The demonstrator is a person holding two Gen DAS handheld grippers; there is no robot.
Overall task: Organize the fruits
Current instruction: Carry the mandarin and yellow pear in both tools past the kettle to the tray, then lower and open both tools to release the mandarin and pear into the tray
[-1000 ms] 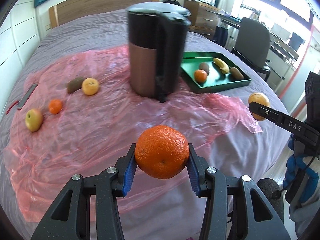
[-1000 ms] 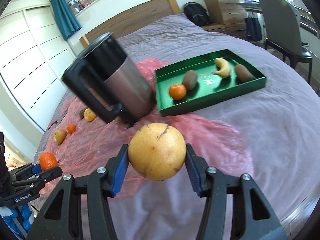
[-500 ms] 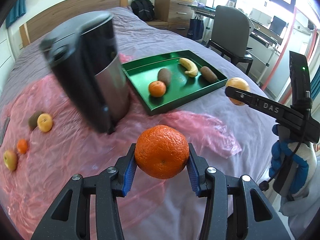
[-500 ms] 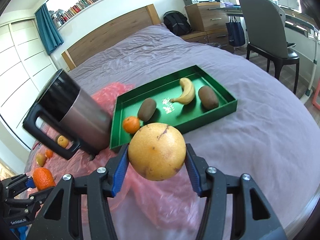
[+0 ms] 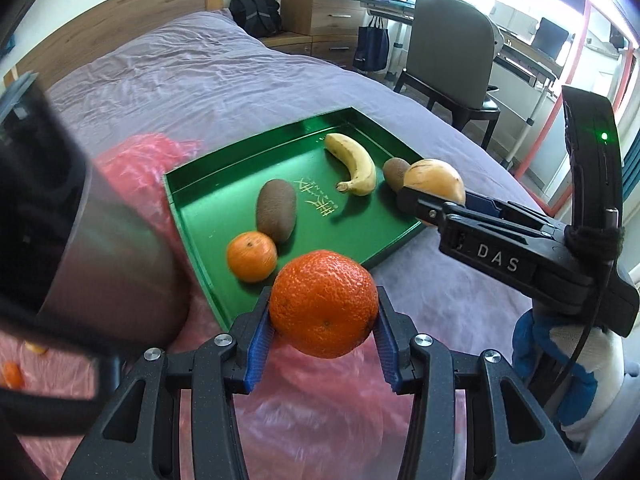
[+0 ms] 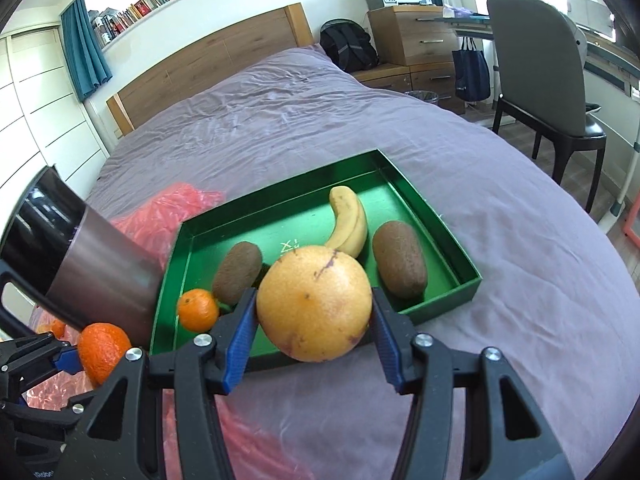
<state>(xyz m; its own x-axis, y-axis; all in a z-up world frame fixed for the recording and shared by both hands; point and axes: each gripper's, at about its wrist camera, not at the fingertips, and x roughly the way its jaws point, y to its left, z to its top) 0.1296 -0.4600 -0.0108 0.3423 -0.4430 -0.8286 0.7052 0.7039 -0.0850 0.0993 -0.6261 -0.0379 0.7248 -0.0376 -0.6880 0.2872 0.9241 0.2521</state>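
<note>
My left gripper (image 5: pixel 323 338) is shut on a bright orange (image 5: pixel 324 303), held just short of the near edge of the green tray (image 5: pixel 200 200). My right gripper (image 6: pixel 314 334) is shut on a yellow grapefruit (image 6: pixel 314 303) over the tray's (image 6: pixel 460 254) near rim. In the left wrist view the right gripper (image 5: pixel 424 200) comes in from the right with the grapefruit (image 5: pixel 434 180). The tray holds a small orange (image 5: pixel 251 256), a kiwi (image 5: pixel 276 210), a banana (image 5: pixel 354 162) and a second kiwi (image 6: pixel 399 258). The left gripper's orange (image 6: pixel 103 350) shows at the lower left of the right wrist view.
A tall black and steel kettle (image 5: pixel 60 232) stands close left of the tray on pink plastic sheeting (image 5: pixel 320 420). More small fruit (image 5: pixel 12 374) lies far left. The purple bedspread (image 6: pixel 320 120) runs back to a wooden headboard. A chair (image 5: pixel 448 60) and desk stand right of the bed.
Both grippers have swept right across the bed with their fruit, so the tray is now close in front and the kettle has slid to the left edge.
</note>
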